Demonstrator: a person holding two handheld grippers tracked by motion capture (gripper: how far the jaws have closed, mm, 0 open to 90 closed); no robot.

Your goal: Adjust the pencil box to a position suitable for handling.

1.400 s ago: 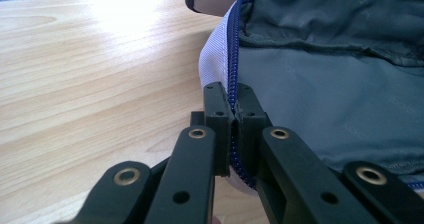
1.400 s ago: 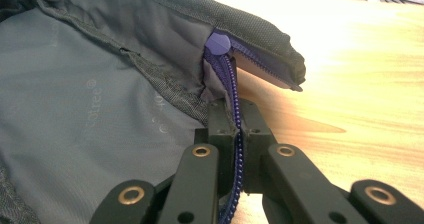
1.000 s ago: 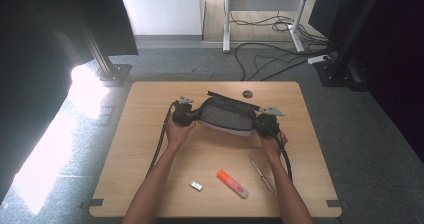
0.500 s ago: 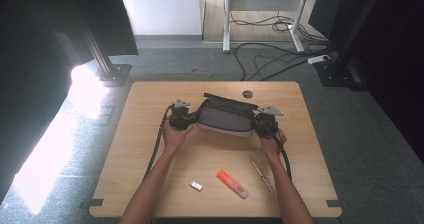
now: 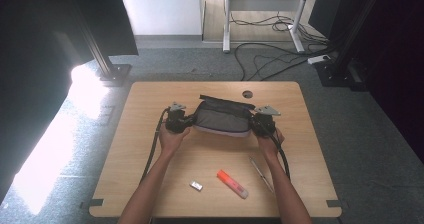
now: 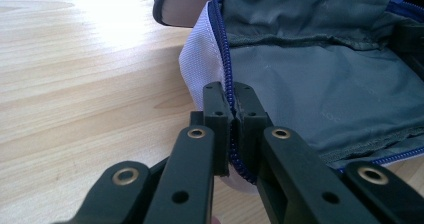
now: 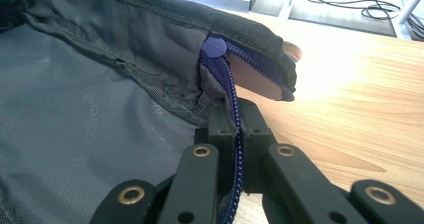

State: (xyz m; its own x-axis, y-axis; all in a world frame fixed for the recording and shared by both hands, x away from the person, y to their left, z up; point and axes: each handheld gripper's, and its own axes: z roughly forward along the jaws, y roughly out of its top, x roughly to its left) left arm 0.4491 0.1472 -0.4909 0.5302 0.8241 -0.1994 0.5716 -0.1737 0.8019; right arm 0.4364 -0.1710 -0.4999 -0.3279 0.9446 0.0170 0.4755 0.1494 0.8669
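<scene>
Left claw [image 5: 184,122] sits at the left end of the grey pouch [image 5: 222,119], jaws clamped on the blue zipper edge [image 6: 226,74]; the left gripper view shows the zipper tape pinched between the pads, white mesh side panel [image 6: 196,66] just beside them. The pouch lies mid-bench [image 5: 150,99], toward the far side, mouth held open with the grey lining [image 6: 320,84] exposed. Right claw [image 5: 256,124] is at the pouch's right end, likewise closed on the zipper edge [image 7: 233,99]; in the right gripper view the tape runs down between the pads, with the round blue zipper end [image 7: 215,47] just above them. Both hands hold the pouch stretched between them. Near the front edge of the bench, well apart from the pouch: a small white eraser [image 5: 196,186], an orange marker [image 5: 231,183], a slim pen [image 5: 261,174]. Step in hand, by judgement: spreading and steadying the pouch's opening, likely prep for loading those loose items. Next move probably calls for one claw to release the zipper edge without letting the mouth collapse, then travel to the front and pick up one item; the other claw should keep tension so the opening stays wide.
</scene>
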